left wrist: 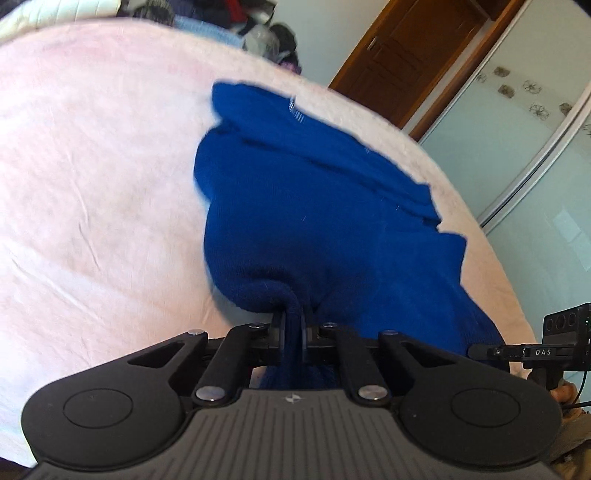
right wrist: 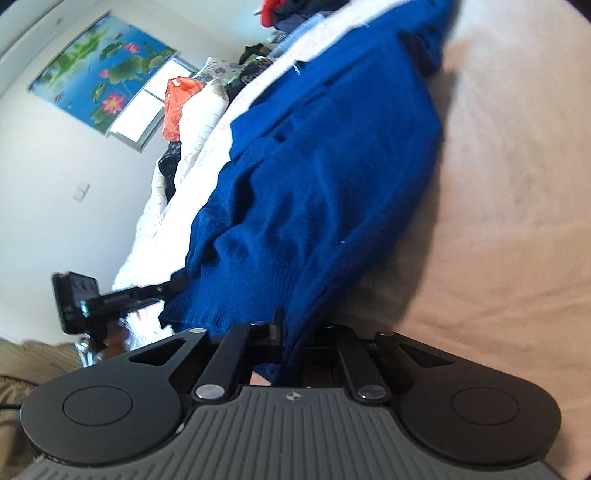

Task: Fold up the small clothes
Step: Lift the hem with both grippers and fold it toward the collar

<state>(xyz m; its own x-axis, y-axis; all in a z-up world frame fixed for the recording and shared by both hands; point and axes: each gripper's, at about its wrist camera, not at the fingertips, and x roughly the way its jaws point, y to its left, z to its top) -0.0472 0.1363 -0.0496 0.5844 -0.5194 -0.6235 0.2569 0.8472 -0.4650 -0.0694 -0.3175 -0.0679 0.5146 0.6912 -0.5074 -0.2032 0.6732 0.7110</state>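
A royal-blue knit sweater [left wrist: 314, 221] lies partly lifted over a pale pink bed sheet [left wrist: 92, 166]. My left gripper [left wrist: 293, 325] is shut on a bunched edge of the sweater near its hem, and the cloth hangs from the pinch. My right gripper [right wrist: 295, 332] is shut on another part of the sweater's [right wrist: 325, 177] lower edge, with the ribbed hem drooping to its left. The far end of the sweater rests on the sheet. The other gripper shows at the edge of each view [left wrist: 554, 343] [right wrist: 88, 299].
A heap of mixed clothes [left wrist: 258, 29] lies at the far side of the bed. A wooden door [left wrist: 406, 55] and a sliding glass wardrobe [left wrist: 535, 147] stand to the right. A flower picture [right wrist: 99, 70] hangs above a window, with an orange bag [right wrist: 177, 103] on bedding.
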